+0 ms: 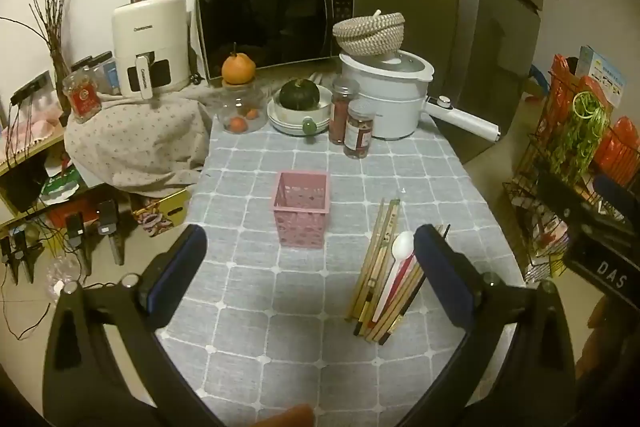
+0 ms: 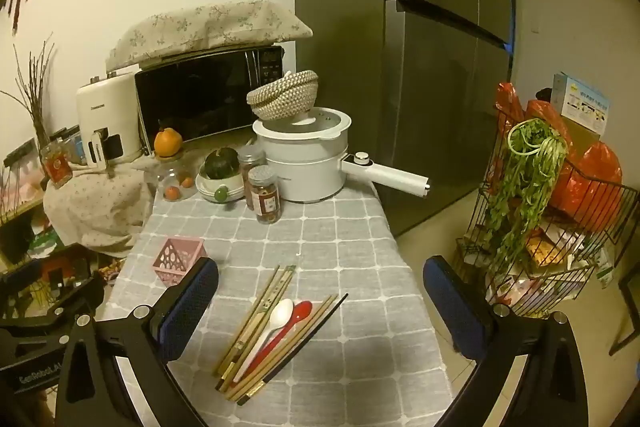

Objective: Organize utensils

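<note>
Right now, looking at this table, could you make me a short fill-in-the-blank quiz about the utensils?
1. The pink basket stands upright and holds ____ utensils.
2. Among the chopsticks lie a white spoon and a ____ spoon.
3. The left claw and right claw are both ____.

Missing words: no; red; open

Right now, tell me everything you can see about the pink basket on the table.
The pink basket is a small square holder, plastic by the look of it, with walls pierced by round and triangular holes. It stands upright on the grey checked tablecloth, open at the top, and no utensils show inside it. Nothing touches it: the pile of chopsticks and spoons lies apart on the cloth to its right, and both open grippers are clear of it.
</note>
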The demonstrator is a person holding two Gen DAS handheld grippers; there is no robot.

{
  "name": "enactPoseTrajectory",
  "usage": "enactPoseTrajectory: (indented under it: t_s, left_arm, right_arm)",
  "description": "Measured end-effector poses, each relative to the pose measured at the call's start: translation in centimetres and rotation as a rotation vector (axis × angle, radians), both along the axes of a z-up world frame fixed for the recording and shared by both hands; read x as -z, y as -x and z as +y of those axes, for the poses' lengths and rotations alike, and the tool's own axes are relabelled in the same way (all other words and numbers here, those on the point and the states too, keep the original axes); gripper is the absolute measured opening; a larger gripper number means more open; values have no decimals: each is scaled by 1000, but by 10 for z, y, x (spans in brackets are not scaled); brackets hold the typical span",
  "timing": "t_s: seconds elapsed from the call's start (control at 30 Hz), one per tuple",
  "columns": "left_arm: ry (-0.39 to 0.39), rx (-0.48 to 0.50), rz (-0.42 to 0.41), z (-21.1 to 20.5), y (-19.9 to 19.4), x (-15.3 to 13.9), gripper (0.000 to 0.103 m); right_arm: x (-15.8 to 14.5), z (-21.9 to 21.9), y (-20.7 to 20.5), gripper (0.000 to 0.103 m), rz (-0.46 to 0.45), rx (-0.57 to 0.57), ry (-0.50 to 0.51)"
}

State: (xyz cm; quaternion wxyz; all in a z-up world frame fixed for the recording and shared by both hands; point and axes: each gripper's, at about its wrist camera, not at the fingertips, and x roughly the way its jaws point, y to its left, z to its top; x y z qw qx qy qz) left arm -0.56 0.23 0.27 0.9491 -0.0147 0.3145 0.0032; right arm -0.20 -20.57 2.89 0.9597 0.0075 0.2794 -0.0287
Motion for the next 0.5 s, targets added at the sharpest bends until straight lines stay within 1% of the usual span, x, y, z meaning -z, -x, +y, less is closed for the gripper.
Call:
enactPoseTrajectory:
  t_s: [0.03, 0.07, 0.13, 0.17, 0.3, 0.33, 0.37, 0.5]
  left_arm:
    - [-15, -1, 39, -2, -4, 0, 103]
    - [-27, 0, 57, -4, -6, 1, 103]
    - [-28, -1, 55, -5, -5, 1, 103]
    - [-23, 0, 52, -3, -4, 1, 103]
    - [-13, 2, 44, -1, -3, 0, 103]
    - [-12, 2, 43, -1, -3, 0, 103]
    - [-11, 1, 42, -1, -3, 1, 103]
    - [-10, 5, 43, -4, -5, 0, 103]
  right_arm:
    - [1, 0, 0, 103, 4, -1, -1]
    - [1, 1, 1, 103, 8, -1, -2]
    - [3, 2, 4, 103, 12, -1, -5]
    - [6, 2, -5, 103, 31, -5, -5]
    - [6, -1, -6, 103, 28, -2, -12]
    - [2, -9, -5, 103, 28, -1, -14]
    - [7, -3, -7, 103, 28, 4, -6]
    - [6, -4, -7, 103, 28, 5, -6]
